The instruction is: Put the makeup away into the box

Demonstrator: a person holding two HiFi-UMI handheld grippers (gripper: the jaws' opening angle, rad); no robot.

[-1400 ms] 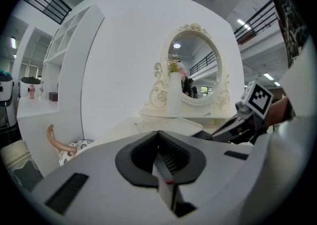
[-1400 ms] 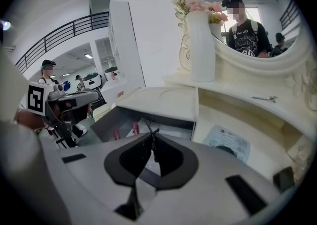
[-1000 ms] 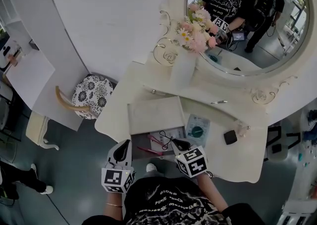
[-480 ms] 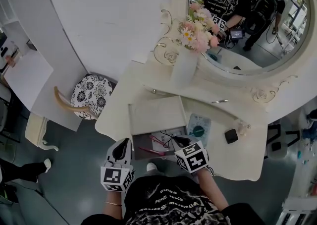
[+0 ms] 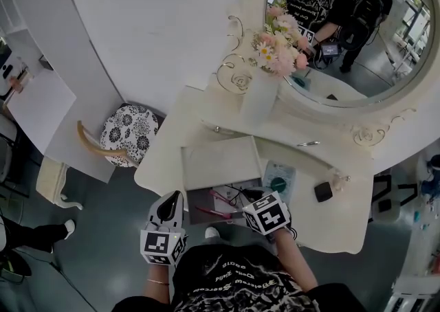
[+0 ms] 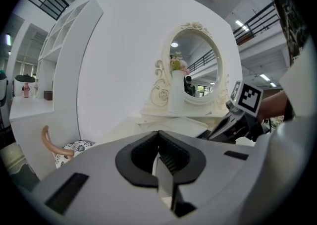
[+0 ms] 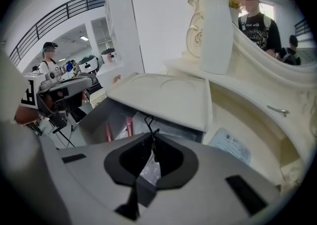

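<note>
- Head view, left: left gripper (image 5: 170, 201), jaws pressed together and empty, sits just left of the open grey box (image 5: 198, 201).
- Centre: right gripper (image 5: 242, 202) is over the box's right edge, jaws nearly closed on a thin black makeup tool (image 7: 150, 129). Pink sticks (image 7: 108, 131) lie inside the box, and the raised lid (image 5: 220, 161) overhangs its far side.
- Right: a green-dotted packet (image 5: 277, 181), then a black compact (image 5: 323, 192), both on the table (image 5: 172, 166).

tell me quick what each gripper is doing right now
left gripper: closed, empty
right gripper: closed on a thin black makeup tool

The grey left tongs (image 5: 172, 199) and right tongs (image 5: 242, 206) carry black-and-white marker cubes (image 5: 267, 213).
</note>
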